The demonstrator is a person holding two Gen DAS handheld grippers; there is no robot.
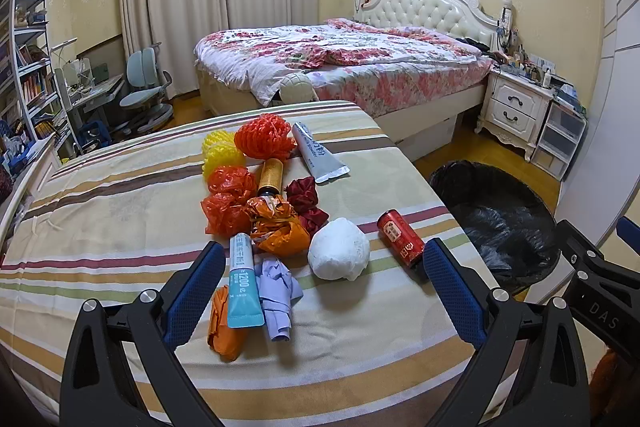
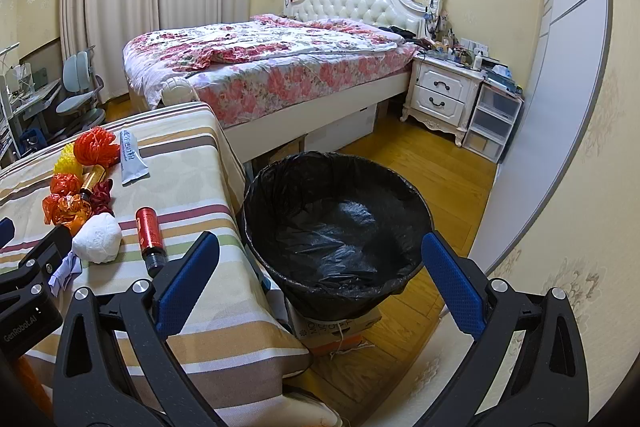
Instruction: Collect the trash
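Both tools hang with their fingers spread wide and nothing between them. The left gripper (image 1: pixel 324 283) is above the striped table (image 1: pixel 120 211), where the trash lies in a heap. Nearest it are a blue tube (image 1: pixel 243 283), a crumpled lilac paper (image 1: pixel 278 297) touching the tube's right side, and an orange wad (image 1: pixel 228 327) under the tube's end. A white paper ball (image 1: pixel 339 249) sits right of these, with a red can (image 1: pixel 400 238) just beyond. The right gripper (image 2: pixel 320 279) is over the black-lined bin (image 2: pixel 336 223), which stands on a box just beside the table's right edge.
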